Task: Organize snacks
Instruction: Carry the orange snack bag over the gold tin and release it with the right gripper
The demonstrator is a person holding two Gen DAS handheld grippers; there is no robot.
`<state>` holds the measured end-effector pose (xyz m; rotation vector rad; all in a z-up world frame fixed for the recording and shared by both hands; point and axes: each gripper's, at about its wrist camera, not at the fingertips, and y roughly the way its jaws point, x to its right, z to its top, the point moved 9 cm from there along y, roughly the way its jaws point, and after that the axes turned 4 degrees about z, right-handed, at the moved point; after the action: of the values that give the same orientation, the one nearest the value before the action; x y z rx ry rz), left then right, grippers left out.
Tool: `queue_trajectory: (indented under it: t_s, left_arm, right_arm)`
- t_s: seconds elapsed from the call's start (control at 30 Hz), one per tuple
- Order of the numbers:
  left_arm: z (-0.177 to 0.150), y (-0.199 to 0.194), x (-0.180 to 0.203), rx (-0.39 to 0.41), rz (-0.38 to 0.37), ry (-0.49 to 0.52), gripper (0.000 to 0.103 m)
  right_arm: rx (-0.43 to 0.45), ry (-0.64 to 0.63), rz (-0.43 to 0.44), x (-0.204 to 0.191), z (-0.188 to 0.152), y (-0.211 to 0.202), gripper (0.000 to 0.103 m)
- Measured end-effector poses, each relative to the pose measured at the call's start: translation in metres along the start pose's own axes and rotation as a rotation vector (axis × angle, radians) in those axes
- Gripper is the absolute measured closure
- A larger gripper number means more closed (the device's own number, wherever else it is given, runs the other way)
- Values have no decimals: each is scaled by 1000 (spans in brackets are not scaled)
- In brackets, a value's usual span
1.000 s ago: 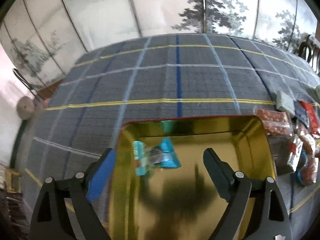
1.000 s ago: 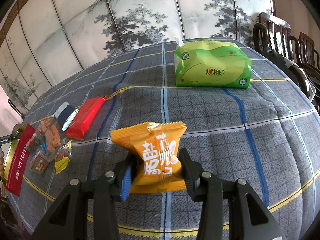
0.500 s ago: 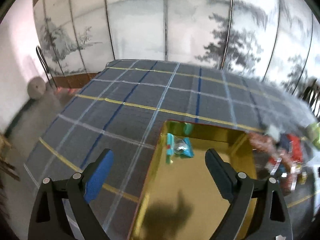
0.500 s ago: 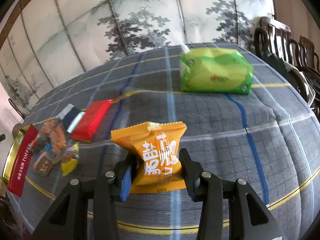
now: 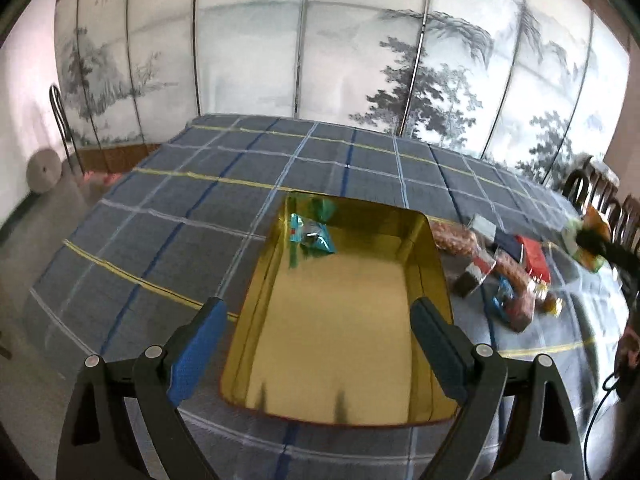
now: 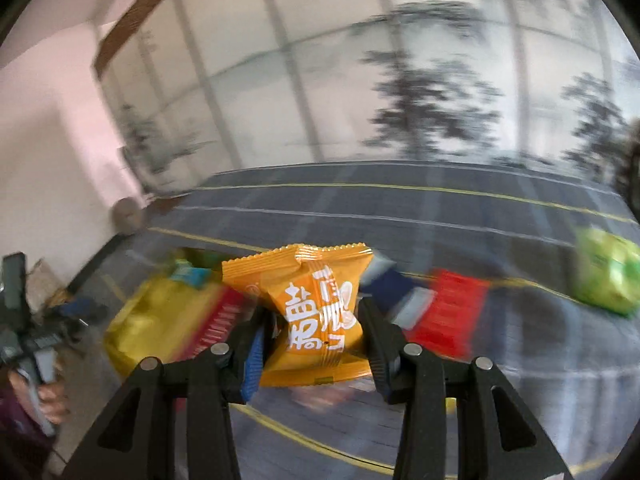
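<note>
My right gripper clamps an orange snack packet between its two pads, the crimped top edge of the packet standing above the fingers and white characters facing the camera. Behind it the right wrist view is smeared by blur: a gold tin with a red side, a red packet and a green pack lie on the grey plaid tablecloth. My left gripper hangs over the near end of that gold tin with its jaws spread wide and nothing between them. One blue-wrapped candy rests in the tin's far left corner, mirrored in the shiny wall. Just beside the tin's right side a loose heap of wrapped snacks sits on the cloth, a red packet among them. A painted folding screen stands behind the table.
</note>
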<state>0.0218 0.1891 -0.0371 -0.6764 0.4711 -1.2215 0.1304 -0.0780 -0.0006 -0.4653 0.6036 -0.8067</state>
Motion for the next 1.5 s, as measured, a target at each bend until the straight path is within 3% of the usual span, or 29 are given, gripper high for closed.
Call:
queue_trajectory:
  t_s: [0.1, 0.23, 0.43, 0.63, 0.87, 1.5]
  left_arm:
    - [-2, -6, -1, 4, 10, 22, 3]
    - [-6, -6, -5, -10, 45, 48, 1]
    - [-16, 9, -20, -73, 70, 37, 1]
    - [-17, 18, -35, -69, 120, 41, 1]
    - [-18, 24, -43, -64, 157, 57, 1]
    - [-26, 35, -47, -99, 139, 54, 1]
  right_arm:
    - [-47, -29, 102, -49, 10, 33, 59]
    - [-127, -72, 180, -103, 16, 82, 59]
    - [-268, -77, 203, -140, 4, 151, 59]
    - [-365, -53, 148, -139, -9, 201, 59]
    - [-433, -32, 103, -132, -17, 228, 59]
    - [-418, -42, 36, -130, -8, 244, 56]
